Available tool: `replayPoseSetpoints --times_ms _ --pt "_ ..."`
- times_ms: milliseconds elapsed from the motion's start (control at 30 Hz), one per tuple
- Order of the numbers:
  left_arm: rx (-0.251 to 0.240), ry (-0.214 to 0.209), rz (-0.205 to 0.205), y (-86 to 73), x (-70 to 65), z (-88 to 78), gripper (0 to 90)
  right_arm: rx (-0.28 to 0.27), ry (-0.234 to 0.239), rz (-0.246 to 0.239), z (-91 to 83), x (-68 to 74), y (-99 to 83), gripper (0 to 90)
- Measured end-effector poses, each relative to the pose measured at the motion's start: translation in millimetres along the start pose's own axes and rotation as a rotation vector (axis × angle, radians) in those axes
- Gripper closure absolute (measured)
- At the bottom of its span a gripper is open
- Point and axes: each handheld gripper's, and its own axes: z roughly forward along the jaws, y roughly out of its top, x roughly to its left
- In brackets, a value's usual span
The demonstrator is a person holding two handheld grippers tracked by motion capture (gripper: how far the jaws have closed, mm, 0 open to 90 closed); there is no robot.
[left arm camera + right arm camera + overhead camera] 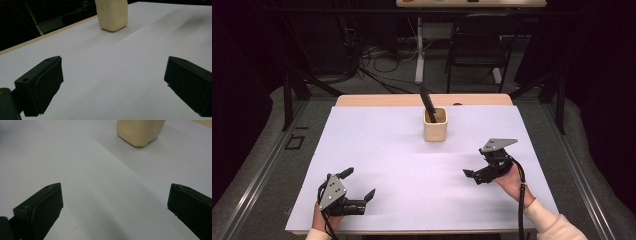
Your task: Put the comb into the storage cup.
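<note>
A cream square cup stands on the white table top, toward the back middle. A black stick-like tool leans out of it to the left. My left gripper rests near the front left edge, open and holding nothing. Its jaws stand wide apart in the left gripper view, where the left gripper faces the cup farther off. On the right side my right gripper is open and pointed left, in front and to the right of the cup. The right gripper sees the cup ahead.
A strip of bare wooden table edge shows behind the white sheet. Beyond the table stand a black chair and a white desk leg, with cables on the floor. Dark frame rails flank the table.
</note>
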Motion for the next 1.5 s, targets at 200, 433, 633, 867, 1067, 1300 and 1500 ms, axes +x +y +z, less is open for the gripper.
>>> replayPoseSetpoints --times_ms 200,433,633,867,1067,1300,1500 --pt "0.000 0.001 0.004 0.2 0.0 -0.2 2.0 -0.007 0.005 -0.002 -4.1 6.6 -8.8 0.0" --pt "0.000 0.001 0.005 0.2 0.1 -0.2 2.0 -0.023 -0.001 -0.002 -10.7 10.7 -17.9 0.0" --pt "0.000 0.001 0.004 0.1 0.1 -0.4 2.0 -0.037 -0.003 -0.008 -15.7 15.3 -24.8 0.0" --pt "-0.001 0.001 0.003 0.1 -0.1 -0.4 2.0 -0.046 -0.013 -0.014 -21.4 20.4 -36.0 0.0" --pt "-0.001 0.002 0.003 0.2 -0.2 -0.3 2.0 -0.060 -0.026 -0.009 -26.2 22.7 -44.2 0.0" --pt "0.000 0.002 0.003 0.2 -0.1 -0.3 2.0 -0.051 -0.035 -0.009 -30.0 27.0 -54.1 0.0" --pt "-0.001 0.002 0.002 0.2 -0.2 -0.4 1.9 -0.073 -0.049 -0.024 -33.6 31.5 -59.0 0.0"
